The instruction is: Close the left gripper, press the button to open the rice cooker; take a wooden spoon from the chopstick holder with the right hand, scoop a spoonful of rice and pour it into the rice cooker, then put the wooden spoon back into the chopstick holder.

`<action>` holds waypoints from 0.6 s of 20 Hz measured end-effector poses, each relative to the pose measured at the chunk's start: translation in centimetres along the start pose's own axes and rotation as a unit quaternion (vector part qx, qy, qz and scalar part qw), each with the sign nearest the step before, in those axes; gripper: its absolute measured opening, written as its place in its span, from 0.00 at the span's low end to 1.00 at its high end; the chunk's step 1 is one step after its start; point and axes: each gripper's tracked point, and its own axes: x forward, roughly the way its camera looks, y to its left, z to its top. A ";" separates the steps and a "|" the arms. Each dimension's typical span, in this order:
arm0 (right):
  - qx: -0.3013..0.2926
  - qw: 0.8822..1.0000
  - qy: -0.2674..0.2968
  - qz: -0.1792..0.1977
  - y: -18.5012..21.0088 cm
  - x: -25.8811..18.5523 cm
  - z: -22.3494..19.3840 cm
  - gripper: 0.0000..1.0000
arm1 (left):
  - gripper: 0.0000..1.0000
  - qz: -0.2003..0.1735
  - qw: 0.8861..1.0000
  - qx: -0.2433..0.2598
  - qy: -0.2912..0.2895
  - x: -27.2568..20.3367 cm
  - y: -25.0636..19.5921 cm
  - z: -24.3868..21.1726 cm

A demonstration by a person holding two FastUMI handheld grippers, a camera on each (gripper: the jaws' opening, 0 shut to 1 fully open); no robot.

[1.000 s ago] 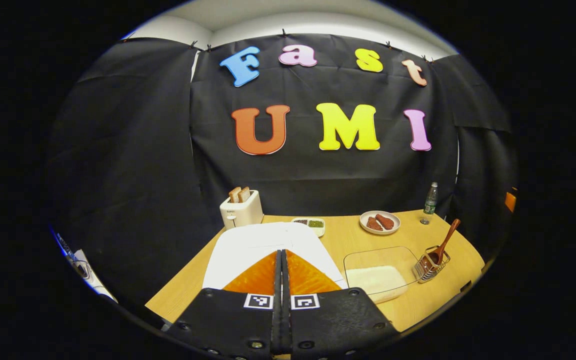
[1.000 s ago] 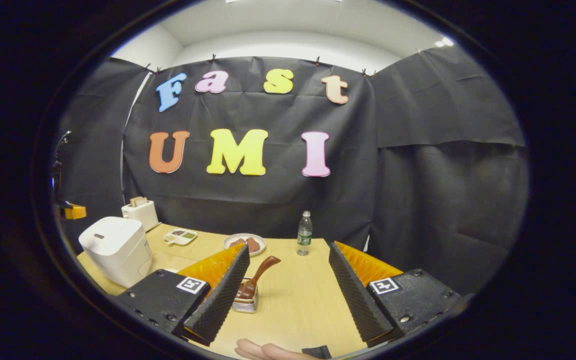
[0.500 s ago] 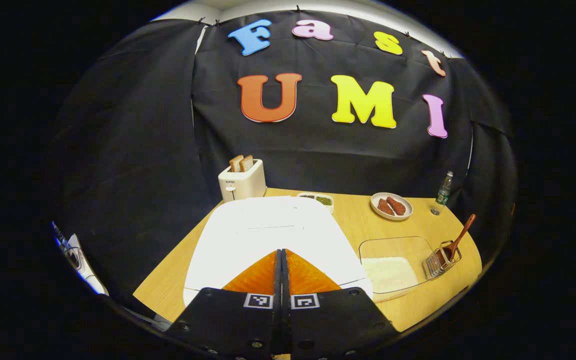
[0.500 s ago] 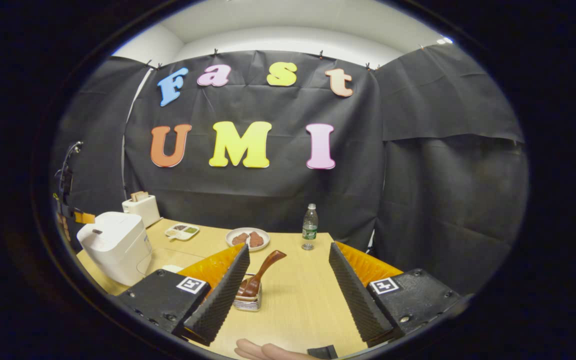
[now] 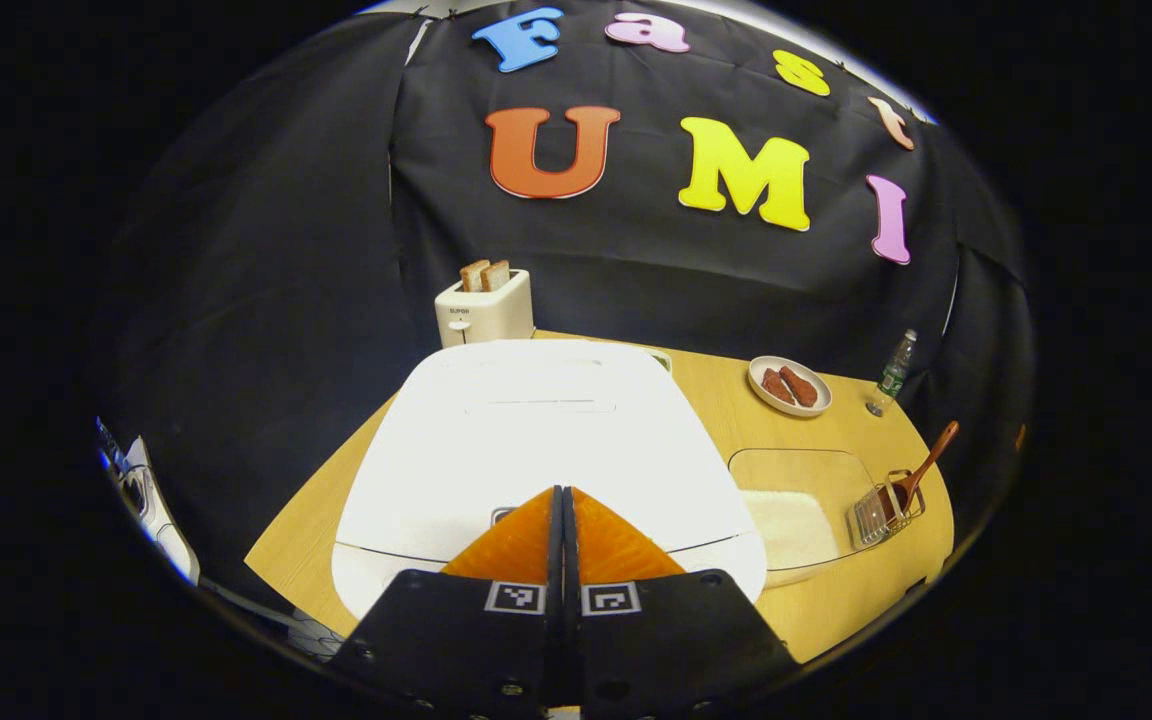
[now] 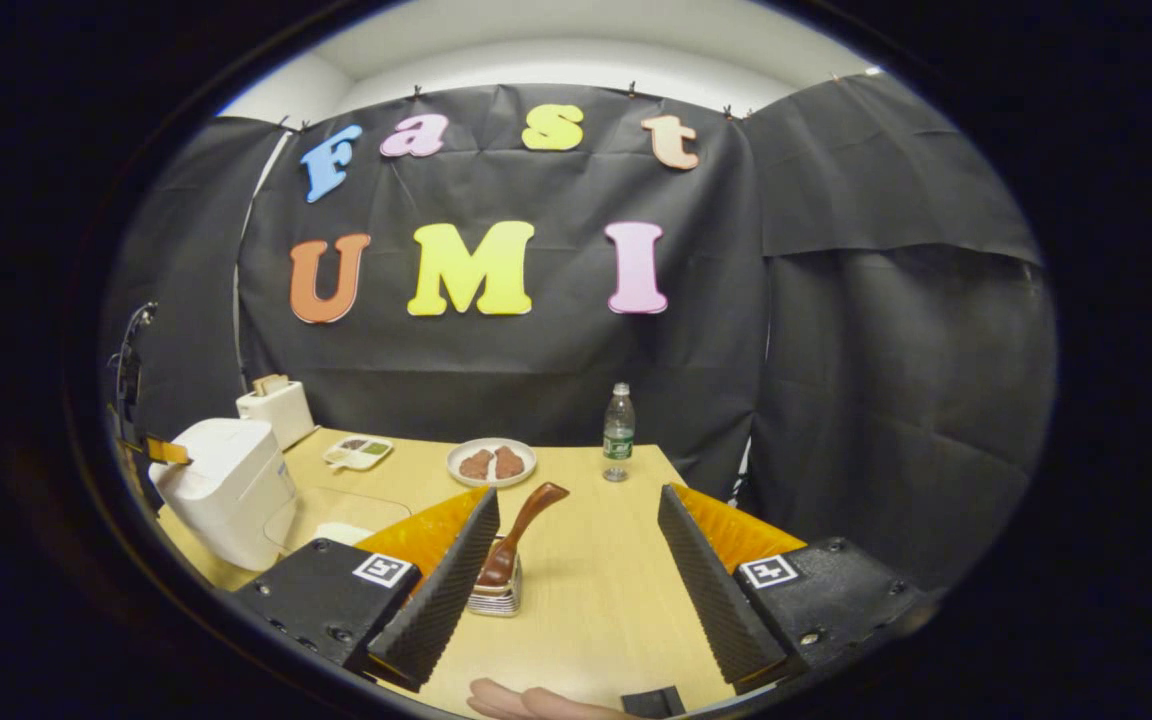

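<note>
Rice cooker [image 5: 536, 440], white with its lid down, sits at the centre of the left gripper view; the left gripper [image 5: 562, 500] (fingers pressed together) hovers at its front edge. At lower right, a wooden spoon [image 5: 921, 470] stands in the chopstick holder [image 5: 881, 512], beside a clear rice tray [image 5: 806, 490]. The right gripper [image 6: 576, 570] is spread wide.

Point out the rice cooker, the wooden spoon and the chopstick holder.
rice cooker [image 5: 536, 440], left gripper view, on its closed lid.
wooden spoon [image 6: 526, 510], right gripper view, on its handle.
chopstick holder [image 6: 496, 598], right gripper view, on its front wall.
</note>
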 end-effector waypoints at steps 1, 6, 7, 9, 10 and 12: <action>0.003 1.000 0.003 0.000 0.0 0.1 -0.2 1.00 | 0.00 0.000 1.000 -0.001 0.002 0.0 0.1 -0.1; 0.005 1.000 0.019 0.001 0.0 0.1 -2.0 1.00 | 0.00 -0.002 0.998 -0.004 -0.063 -2.3 0.1 2.3; 0.004 1.000 0.019 0.008 0.4 0.2 -2.2 1.00 | 0.00 0.000 0.997 -0.004 -0.079 -3.0 0.2 3.0; 0.006 1.000 0.018 0.023 1.1 0.2 -2.6 1.00 | 0.01 0.000 0.995 -0.003 -0.102 -4.6 0.2 4.3; 0.008 0.999 0.019 0.027 1.1 0.3 -3.0 1.00 | 0.01 -0.003 0.995 -0.001 -0.104 -5.5 -0.1 4.0; 0.013 0.999 0.024 0.030 1.3 0.5 -3.6 1.00 | 0.07 0.001 0.992 0.018 -0.124 -7.4 0.1 4.5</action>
